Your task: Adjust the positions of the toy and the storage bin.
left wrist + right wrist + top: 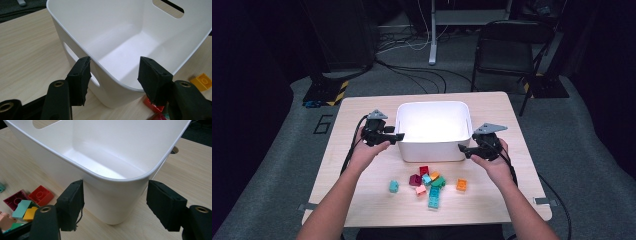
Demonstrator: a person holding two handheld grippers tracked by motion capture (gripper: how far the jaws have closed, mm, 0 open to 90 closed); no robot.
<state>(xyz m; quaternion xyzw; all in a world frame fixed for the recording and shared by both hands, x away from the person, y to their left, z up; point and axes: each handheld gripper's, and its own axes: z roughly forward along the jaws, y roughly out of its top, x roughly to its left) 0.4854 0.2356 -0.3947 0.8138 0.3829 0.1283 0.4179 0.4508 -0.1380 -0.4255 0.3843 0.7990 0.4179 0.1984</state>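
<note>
A white plastic bin (pixel 432 150) stands empty in the middle of the table. My left gripper (pixel 399 136) is open at the bin's front left corner. In the left gripper view the bin's corner (pixel 110 90) sits between the spread jaws of that gripper (pixel 116 75). My right gripper (pixel 462 148) is open at the front right corner. In the right gripper view its jaws (pixel 115 203) stand on either side of the rounded corner of the bin (pixel 62 172). Neither pair of pads presses on the plastic.
Several loose toy bricks lie in front of the bin: red (pixel 424 170), maroon (pixel 415 180), orange (pixel 461 184), teal (pixel 393 186) and others in a cluster. The wooden table (pixel 362 110) ends close behind the bin. A black chair (pixel 507 50) stands beyond it.
</note>
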